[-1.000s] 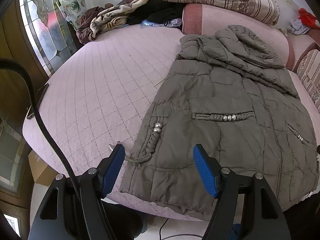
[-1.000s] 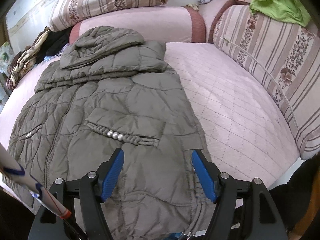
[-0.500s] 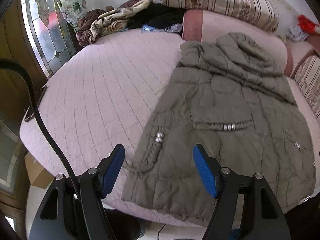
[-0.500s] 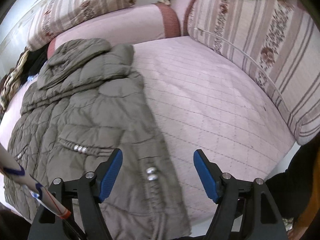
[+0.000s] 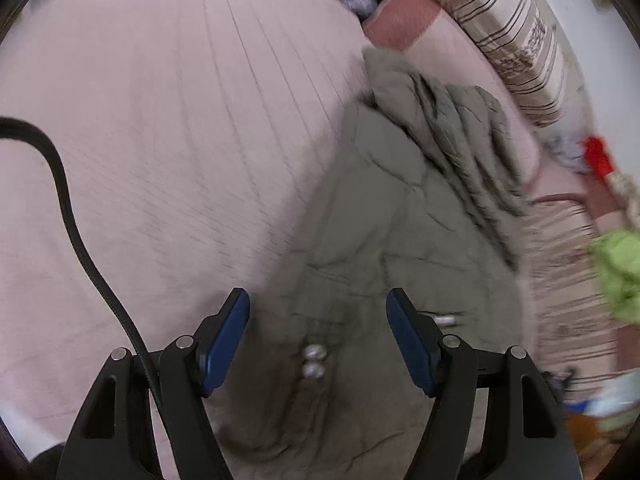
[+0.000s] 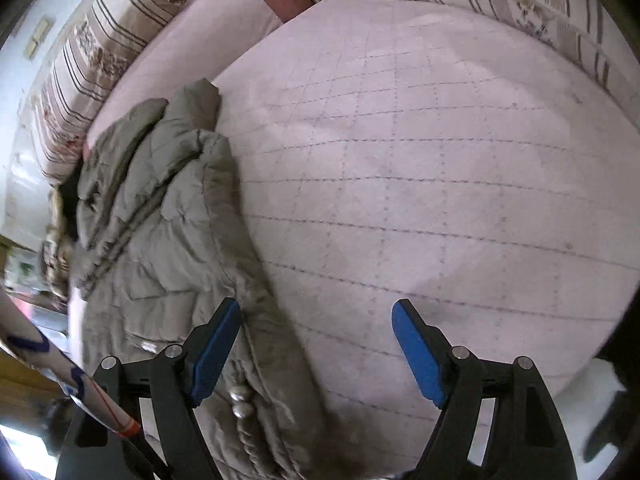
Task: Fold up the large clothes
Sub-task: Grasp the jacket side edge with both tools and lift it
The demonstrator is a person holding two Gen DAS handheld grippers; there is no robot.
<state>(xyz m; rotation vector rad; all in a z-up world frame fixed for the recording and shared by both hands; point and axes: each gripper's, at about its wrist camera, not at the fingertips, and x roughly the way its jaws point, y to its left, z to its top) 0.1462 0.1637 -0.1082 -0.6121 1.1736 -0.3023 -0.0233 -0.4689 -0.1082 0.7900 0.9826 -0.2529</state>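
Your padded olive jacket (image 5: 384,240) lies flat on the pink quilted bed (image 5: 160,140), hood toward the striped cushions (image 5: 512,32), hem at the near edge. It will handle soft and bulky: light for its size, springy with filling, probably slick-shelled, so pinch through a full thickness at a side seam or hem corner, not a loose surface fold. Your left tool (image 5: 318,332) hangs open and empty over the jacket's left edge, beside the silver toggle beads (image 5: 314,362). Your right tool (image 6: 316,344) is empty too; its jaws have just been opening and straddle the right edge. Only the right view shows the bare mattress beyond that edge; only the left shows the green cloth (image 5: 620,268), though blur hides the near hem
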